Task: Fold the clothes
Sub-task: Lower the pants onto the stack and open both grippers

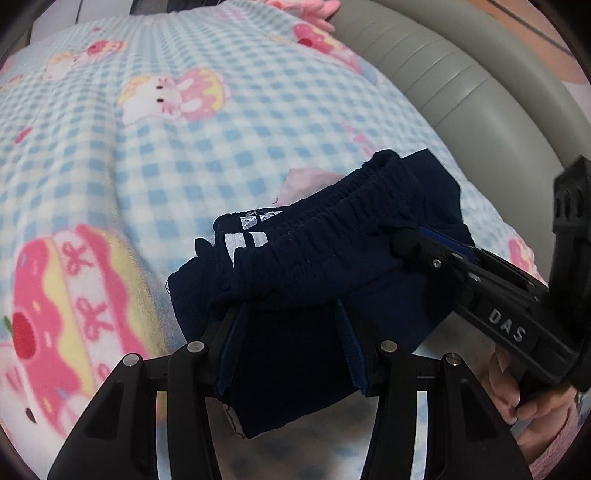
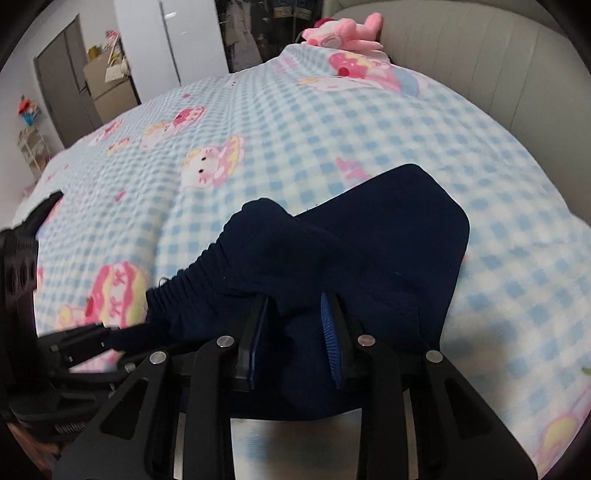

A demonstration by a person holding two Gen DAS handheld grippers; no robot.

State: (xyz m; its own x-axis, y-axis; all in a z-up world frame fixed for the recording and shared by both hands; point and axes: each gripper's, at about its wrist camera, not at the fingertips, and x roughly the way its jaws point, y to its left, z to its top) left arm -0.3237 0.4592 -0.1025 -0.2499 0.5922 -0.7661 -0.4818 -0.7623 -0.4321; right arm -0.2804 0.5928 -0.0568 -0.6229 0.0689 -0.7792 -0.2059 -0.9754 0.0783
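Observation:
A pair of dark navy shorts [image 1: 314, 258] with an elastic waistband and white side stripes lies bunched on the checked blanket. My left gripper [image 1: 290, 306] is shut on the shorts near the waistband, fabric filling the space between its blue pads. My right gripper [image 2: 295, 299] is shut on the shorts [image 2: 369, 240] too, cloth draped between and over its fingers. In the left wrist view the right gripper [image 1: 402, 243] comes in from the right and bites the waistband. In the right wrist view the left gripper [image 2: 107, 332] shows at the left edge.
A blue-and-white checked blanket [image 1: 184, 147] with pink cartoon prints covers the bed. A grey padded headboard [image 1: 480, 92] curves behind it. A pink plush toy [image 2: 343, 29] lies at the far end. A door and shelves [image 2: 62, 88] stand at the left of the room.

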